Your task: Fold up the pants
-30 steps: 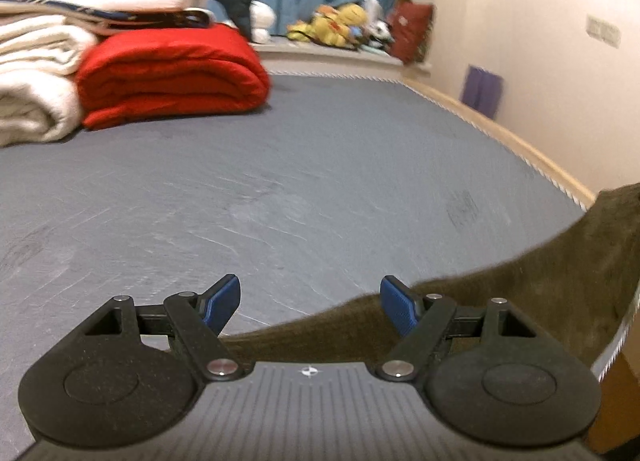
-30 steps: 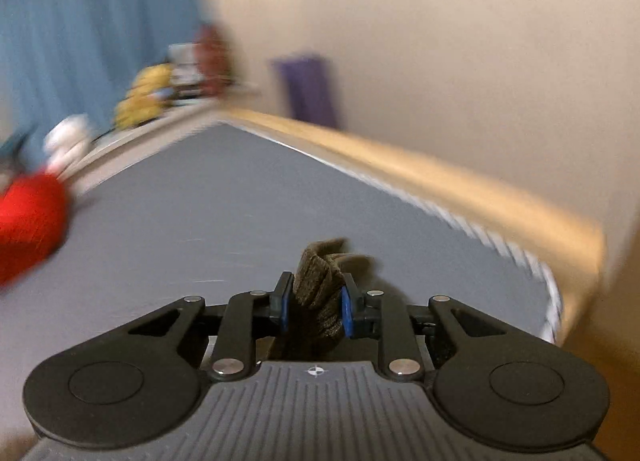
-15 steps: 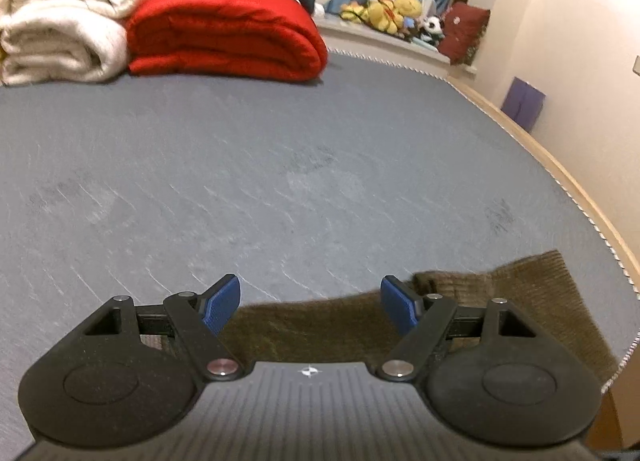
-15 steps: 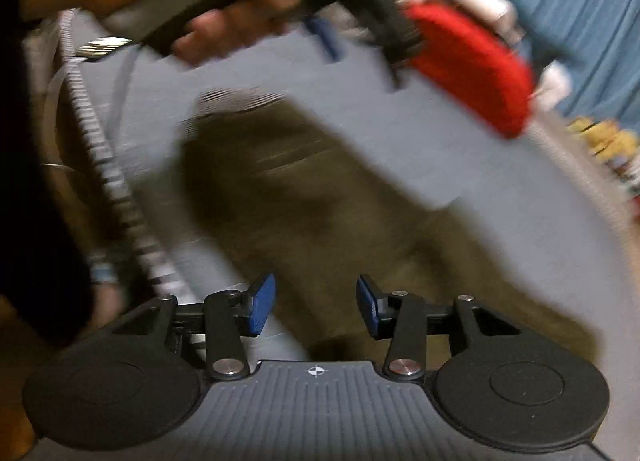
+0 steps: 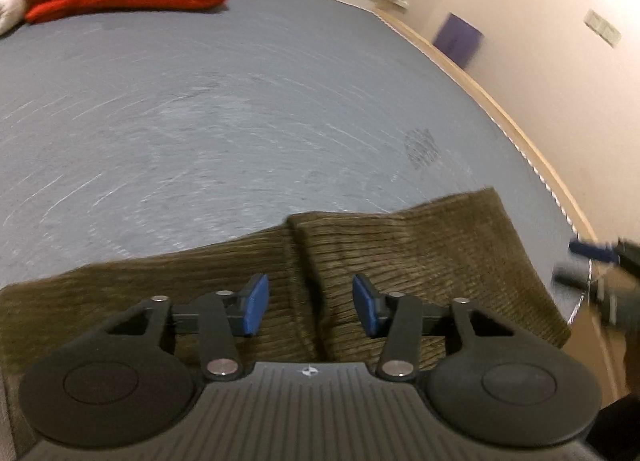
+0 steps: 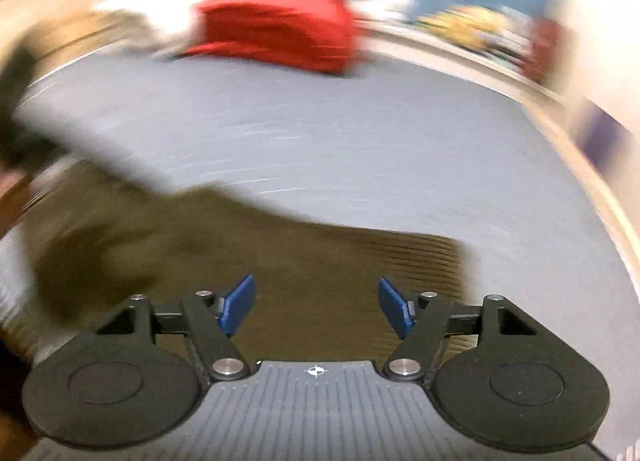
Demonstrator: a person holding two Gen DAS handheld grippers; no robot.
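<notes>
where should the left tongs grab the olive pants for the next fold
Probably the raised ridge where one layer overlaps the other on the olive pants, coming down from above. That ridge stands proud of the grey mattress and runs between the closing left tongs, so the pads can pinch it.

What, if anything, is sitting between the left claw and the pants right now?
Nothing visible. The left claw hangs directly over the olive pants on the grey mattress, its jaws closing either side of a fold ridge, pads not yet pressing.
</notes>
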